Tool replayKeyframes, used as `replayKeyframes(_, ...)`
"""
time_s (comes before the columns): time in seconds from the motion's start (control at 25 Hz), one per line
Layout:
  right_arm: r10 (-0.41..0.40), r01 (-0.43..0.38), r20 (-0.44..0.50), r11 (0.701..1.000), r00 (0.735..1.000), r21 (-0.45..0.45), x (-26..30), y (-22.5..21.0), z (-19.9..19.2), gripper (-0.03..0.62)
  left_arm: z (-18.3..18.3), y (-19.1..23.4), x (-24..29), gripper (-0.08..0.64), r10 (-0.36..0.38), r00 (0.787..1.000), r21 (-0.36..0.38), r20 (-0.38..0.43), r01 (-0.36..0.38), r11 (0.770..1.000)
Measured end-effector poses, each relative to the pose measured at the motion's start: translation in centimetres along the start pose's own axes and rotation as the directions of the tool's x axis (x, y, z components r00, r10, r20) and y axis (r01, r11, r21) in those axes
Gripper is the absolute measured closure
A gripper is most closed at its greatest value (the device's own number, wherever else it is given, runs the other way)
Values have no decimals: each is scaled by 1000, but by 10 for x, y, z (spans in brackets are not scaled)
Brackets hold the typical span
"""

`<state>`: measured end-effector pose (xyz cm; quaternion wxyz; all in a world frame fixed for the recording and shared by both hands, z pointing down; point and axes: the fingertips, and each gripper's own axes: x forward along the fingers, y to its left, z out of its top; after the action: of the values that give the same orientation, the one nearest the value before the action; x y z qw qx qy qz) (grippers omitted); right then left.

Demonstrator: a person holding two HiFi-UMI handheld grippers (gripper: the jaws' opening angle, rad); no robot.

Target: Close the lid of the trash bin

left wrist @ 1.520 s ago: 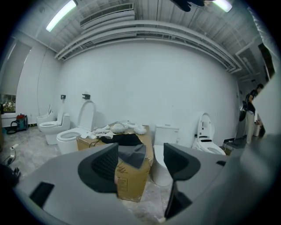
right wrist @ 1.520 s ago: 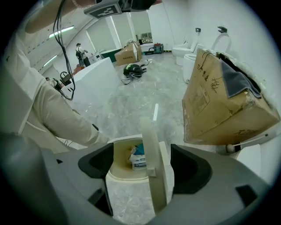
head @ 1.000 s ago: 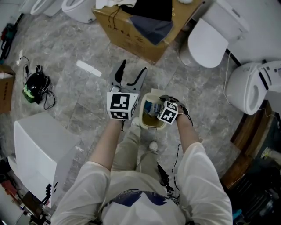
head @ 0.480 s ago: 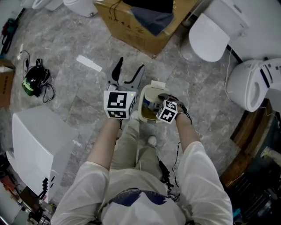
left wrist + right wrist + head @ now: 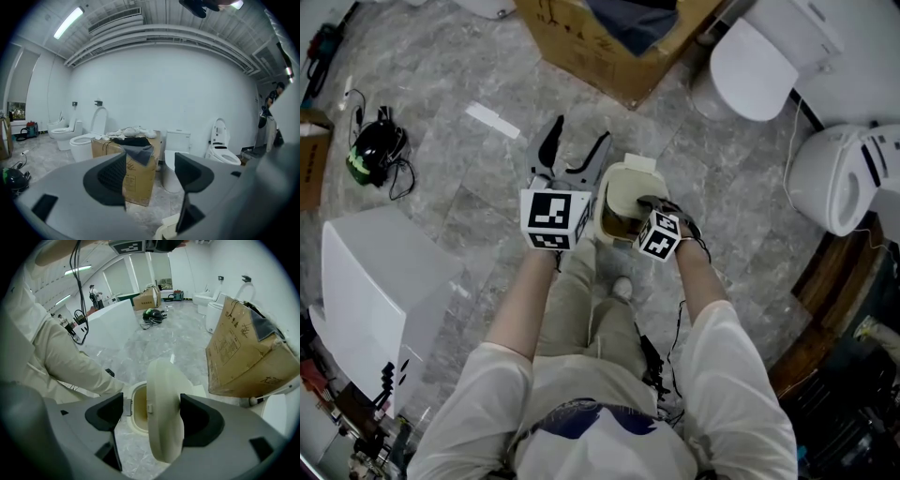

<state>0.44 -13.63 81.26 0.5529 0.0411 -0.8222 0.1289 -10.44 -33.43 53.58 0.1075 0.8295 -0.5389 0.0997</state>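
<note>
Right tool (image 5: 154,416) stands released – its two dark, ribbed pads are spread with the lid (image 5: 161,399) between them. The pad at the picture's right seems to rest against the lid's outer face, though the angle leaves that unsure; the other pad is clear of it, with a gap showing the bin's mouth. The lid is a smooth, cream plastic disc, standing nearly on edge, with a small square tab on its inner face. Below it the trash bin (image 5: 139,407) is a small cream tub with a rounded rim and yellowish inside, on the grey marbled floor (image 5: 487,178) at the centre of the head view. Left tool (image 5: 150,173) is also released – nothing between its pads, a brown cardboard box (image 5: 136,176) beyond.
</note>
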Motion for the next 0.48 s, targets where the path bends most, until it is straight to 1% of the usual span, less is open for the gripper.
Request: replayKeyframes(0.48, 19, -20, -13, 999, 1000, -30, 26, 33, -17, 210, -21, -11, -24, 258, 27, 1000, -9, 12, -27, 1000)
